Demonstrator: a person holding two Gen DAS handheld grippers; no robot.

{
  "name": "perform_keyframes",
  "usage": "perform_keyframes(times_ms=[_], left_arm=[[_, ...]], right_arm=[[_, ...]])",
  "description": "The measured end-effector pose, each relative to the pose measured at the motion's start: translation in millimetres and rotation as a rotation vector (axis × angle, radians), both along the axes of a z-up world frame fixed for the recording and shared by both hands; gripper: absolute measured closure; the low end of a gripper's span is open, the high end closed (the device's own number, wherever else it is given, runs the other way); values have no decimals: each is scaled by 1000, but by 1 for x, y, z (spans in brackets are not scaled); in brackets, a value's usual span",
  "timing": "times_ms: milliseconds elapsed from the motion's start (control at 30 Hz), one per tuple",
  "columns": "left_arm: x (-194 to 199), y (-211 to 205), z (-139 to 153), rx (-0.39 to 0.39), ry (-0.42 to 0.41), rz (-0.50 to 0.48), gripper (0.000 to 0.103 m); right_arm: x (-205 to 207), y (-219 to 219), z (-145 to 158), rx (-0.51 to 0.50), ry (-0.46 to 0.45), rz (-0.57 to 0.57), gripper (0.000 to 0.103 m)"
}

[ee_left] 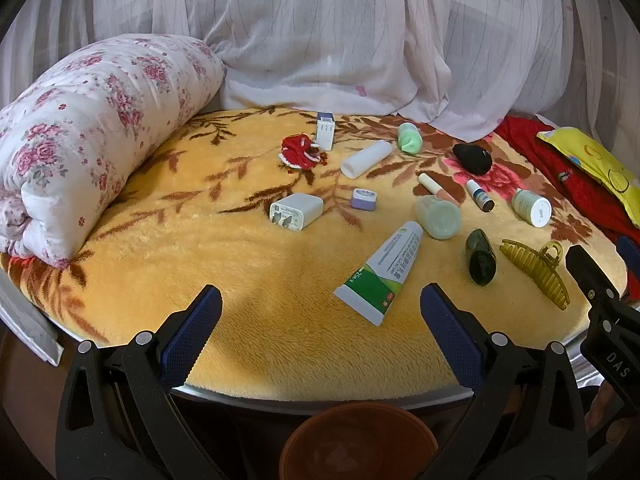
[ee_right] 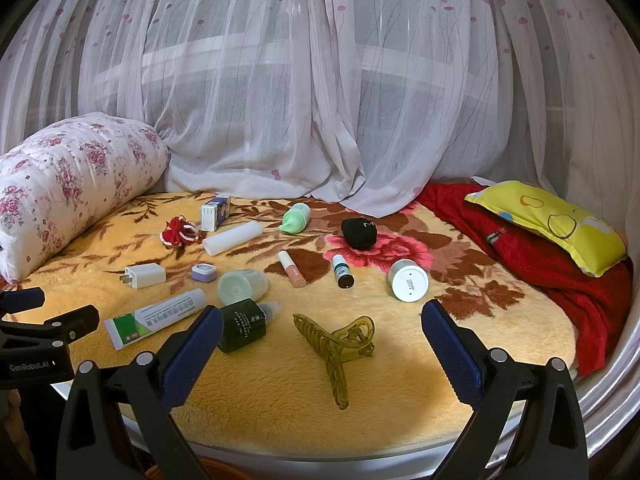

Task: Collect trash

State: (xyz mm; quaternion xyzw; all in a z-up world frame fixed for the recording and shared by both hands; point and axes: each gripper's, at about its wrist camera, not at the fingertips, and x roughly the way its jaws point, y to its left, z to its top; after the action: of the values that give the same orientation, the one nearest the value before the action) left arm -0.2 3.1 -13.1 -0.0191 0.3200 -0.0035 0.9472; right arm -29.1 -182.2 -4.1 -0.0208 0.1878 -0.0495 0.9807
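Left wrist view: left hand-held gripper (ee_left: 320,320) spread wide, grasping nothing, hovering over the near edge of a yellow floral blanket (ee_left: 248,304). Green-and-white tube (ee_left: 382,270) just ahead between the fingers, lying flat. Beyond it a white charger (ee_left: 297,211), lilac tin (ee_left: 364,199), pale green jar (ee_left: 439,216), dark green bottle (ee_left: 481,257) and olive hair claw (ee_left: 536,272). Brown bucket (ee_left: 358,442) below the edge, directly underneath.

Right wrist view: right hand-held gripper (ee_right: 322,344) likewise released and empty. Hair claw (ee_right: 336,346) between the fingers on the blanket (ee_right: 400,392); dark green bottle (ee_right: 242,326) beside the left finger; tube (ee_right: 156,318) further left; white jar (ee_right: 408,280) ahead.
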Motion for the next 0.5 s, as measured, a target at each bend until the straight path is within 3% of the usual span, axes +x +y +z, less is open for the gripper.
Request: perform_keyframes(times_ms=[500], left_arm=[[1, 0, 1, 1, 0, 0, 6]], right_arm=[[0, 1, 1, -1, 0, 1, 5]])
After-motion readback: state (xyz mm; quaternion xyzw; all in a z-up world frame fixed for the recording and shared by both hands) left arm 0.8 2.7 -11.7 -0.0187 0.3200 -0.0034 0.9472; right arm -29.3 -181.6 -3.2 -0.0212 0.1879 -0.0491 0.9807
